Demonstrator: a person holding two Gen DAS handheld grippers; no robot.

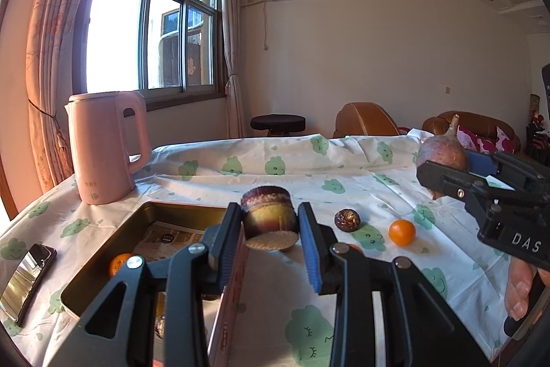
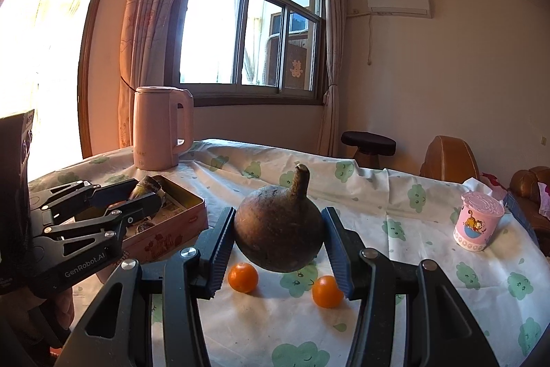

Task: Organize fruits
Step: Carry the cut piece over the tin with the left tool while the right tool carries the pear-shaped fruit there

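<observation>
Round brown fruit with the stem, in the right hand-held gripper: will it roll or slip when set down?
The brown fruit looks nearly spherical, so it would probably roll on the tablecloth. The right hand-held gripper pinches it only at its widest sides, so it may pivot. Its skin looks dull and rough, so probably not slippery.

A: The tablecloth (image 2: pixel 395 195) is white, printed with little green smiling clouds. The kettle (image 2: pixel 161 126) is plain pale pink.

B: And the fruit?

A: The gourd-shaped fruit (image 2: pixel 278 229) is dull brown with a purplish tinge. Two small oranges (image 2: pixel 243 277) under it are bright orange. The cut chunk (image 1: pixel 270 217) is banded dark maroon over yellow.

B: The tin (image 2: pixel 185 222)?

A: Pink outside, golden inside. The cup (image 2: pixel 477 222) is pink with a cartoon cat. Both pairs of fingers (image 1: pixel 311 246) are black with blue pads.
</observation>
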